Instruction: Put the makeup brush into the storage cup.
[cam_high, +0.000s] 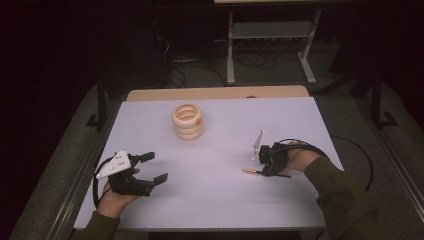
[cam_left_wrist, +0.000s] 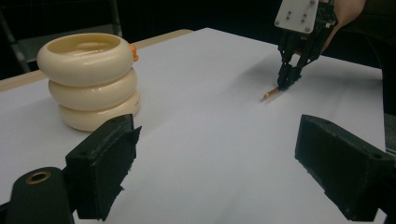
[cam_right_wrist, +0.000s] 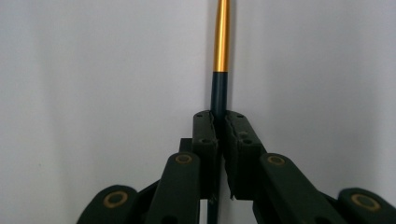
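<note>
A thin stick with a gold front part and a dark rear part lies on the white table, right of the middle. My right gripper is shut on its dark end, jaws pressed together around it. In the high view the right gripper points left and the stick's gold tip pokes out. From the left gripper view, the right gripper tilts down onto the stick. My left gripper rests at the table's left front, open with nothing between its jaws.
A stack of three cream rings with a small orange piece at its side stands in the far middle of the table. Behind the table's wooden far edge are a metal frame and floor cables.
</note>
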